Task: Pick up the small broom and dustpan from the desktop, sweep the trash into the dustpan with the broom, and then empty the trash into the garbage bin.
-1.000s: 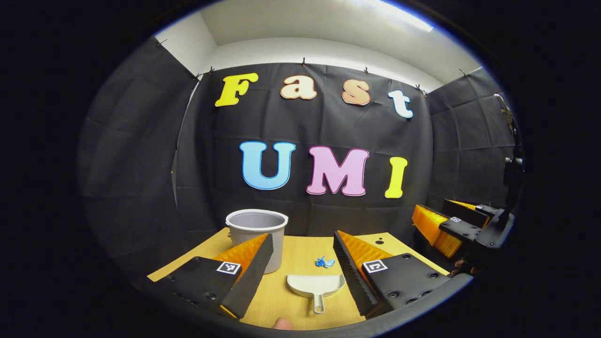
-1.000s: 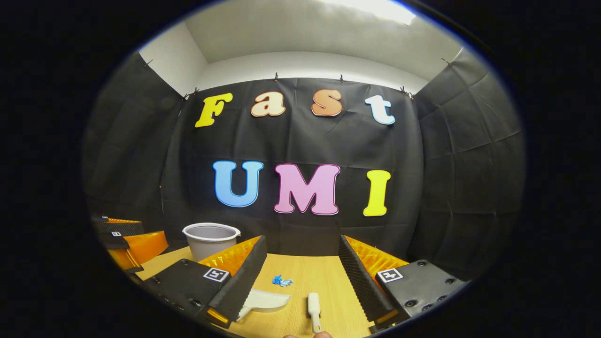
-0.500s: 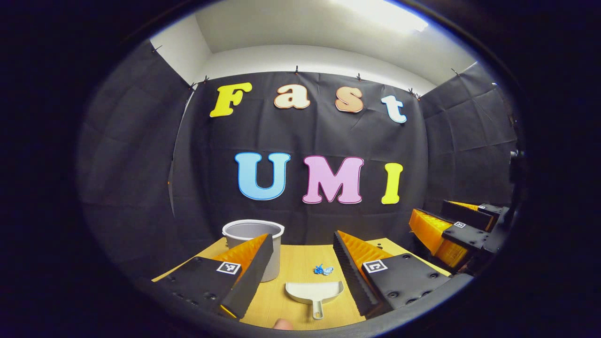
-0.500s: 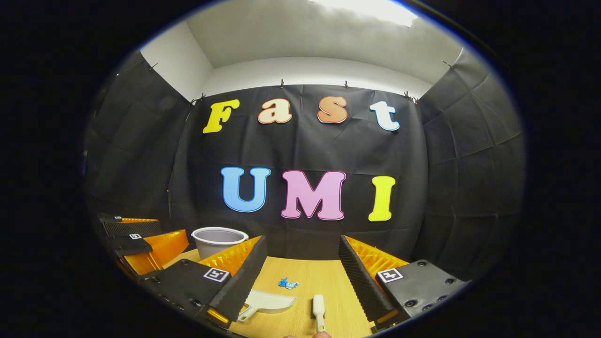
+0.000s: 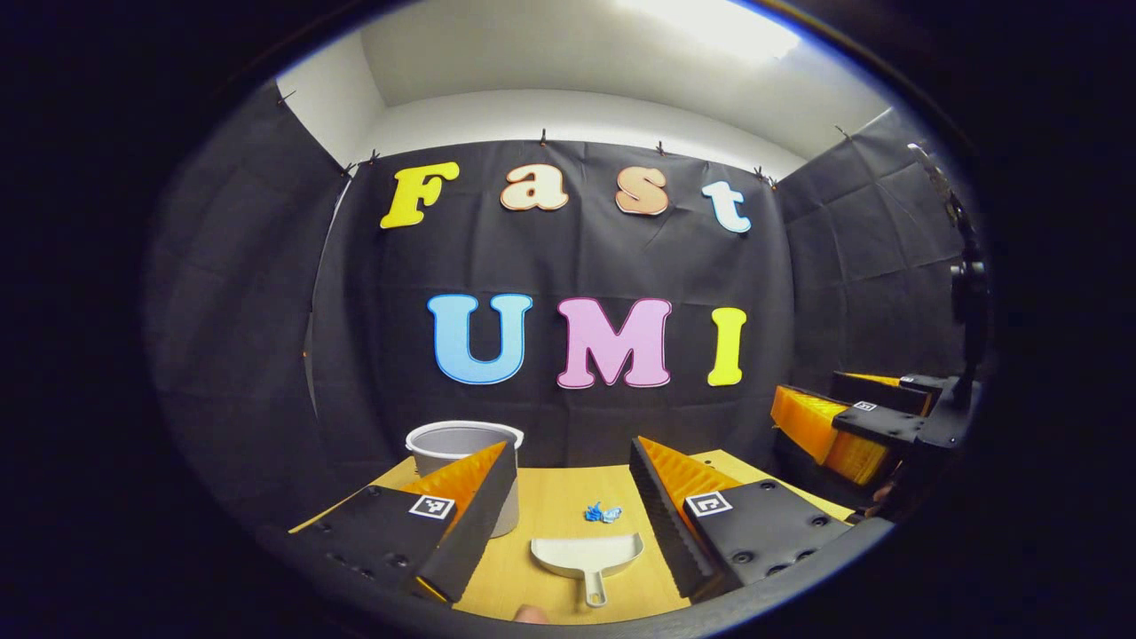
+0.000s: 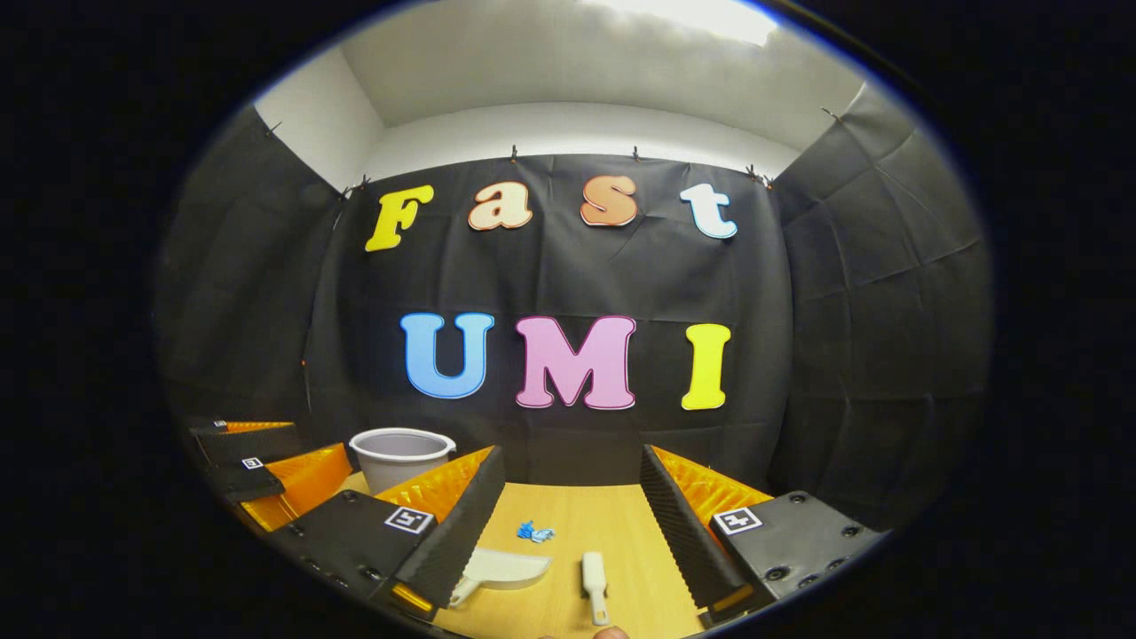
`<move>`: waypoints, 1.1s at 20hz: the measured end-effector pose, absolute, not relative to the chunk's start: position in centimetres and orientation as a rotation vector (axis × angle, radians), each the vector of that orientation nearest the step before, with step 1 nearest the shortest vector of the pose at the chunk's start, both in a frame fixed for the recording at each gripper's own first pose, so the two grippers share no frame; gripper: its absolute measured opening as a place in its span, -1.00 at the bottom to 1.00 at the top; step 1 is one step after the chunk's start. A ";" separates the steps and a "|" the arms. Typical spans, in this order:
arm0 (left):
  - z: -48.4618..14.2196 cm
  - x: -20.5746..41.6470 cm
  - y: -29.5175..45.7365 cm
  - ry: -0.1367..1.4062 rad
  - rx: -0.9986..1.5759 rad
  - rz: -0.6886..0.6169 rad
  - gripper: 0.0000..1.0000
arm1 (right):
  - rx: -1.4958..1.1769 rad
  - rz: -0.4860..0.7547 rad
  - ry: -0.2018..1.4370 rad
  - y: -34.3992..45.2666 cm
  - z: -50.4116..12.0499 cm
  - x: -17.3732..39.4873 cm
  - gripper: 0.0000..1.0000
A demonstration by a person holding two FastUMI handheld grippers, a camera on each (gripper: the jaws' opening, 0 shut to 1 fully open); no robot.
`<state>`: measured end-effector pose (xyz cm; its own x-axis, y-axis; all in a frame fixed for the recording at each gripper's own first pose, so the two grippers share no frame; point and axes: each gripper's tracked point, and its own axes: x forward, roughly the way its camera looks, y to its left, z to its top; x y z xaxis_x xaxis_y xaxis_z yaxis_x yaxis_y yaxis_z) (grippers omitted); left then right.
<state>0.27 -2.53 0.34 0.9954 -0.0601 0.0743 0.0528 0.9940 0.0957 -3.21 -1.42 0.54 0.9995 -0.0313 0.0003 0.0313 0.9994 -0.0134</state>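
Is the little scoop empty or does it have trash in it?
Empty. The dustpan lies flat on the desk with a bare tray, and the blue trash sits on the wood beyond it.

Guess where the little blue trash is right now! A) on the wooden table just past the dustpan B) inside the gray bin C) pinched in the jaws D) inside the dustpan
A: the blue trash lies on the bare table just beyond the dustpan's open edge, apart from the bin.
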 end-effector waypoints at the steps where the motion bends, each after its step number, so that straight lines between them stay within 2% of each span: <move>1: 0.1 0.3 -2.7 -0.069 0.088 -0.062 0.56 | -0.032 -0.032 0.005 -1.4 0.4 -3.1 0.96; 6: -0.6 1.1 -4.1 -0.052 0.096 -0.110 0.53 | -0.079 0.003 0.013 -0.5 0.0 -2.4 0.90; 7: -0.6 1.4 -4.3 -0.045 0.103 -0.116 0.53 | -0.076 0.000 0.016 -0.6 -0.2 -2.2 0.96; 9: -0.9 1.7 -4.9 -0.032 0.103 -0.128 0.53 | -0.066 0.002 0.030 -0.5 -0.6 -1.7 0.92; 10: -1.1 2.1 -5.0 -0.025 0.103 -0.130 0.53 | -0.061 0.005 0.037 -0.5 -0.8 -1.4 0.96; 15: -1.8 4.4 -5.8 0.024 0.074 -0.144 0.53 | -0.065 -0.002 0.052 -1.6 -1.2 0.8 0.96; 19: -3.9 7.2 -5.4 0.092 0.087 -0.111 0.54 | -0.057 -0.007 0.071 -2.6 -1.8 3.5 0.97; 22: -8.0 9.1 -6.0 0.183 0.099 -0.111 0.55 | -0.061 -0.009 0.073 -3.6 -2.0 5.4 0.97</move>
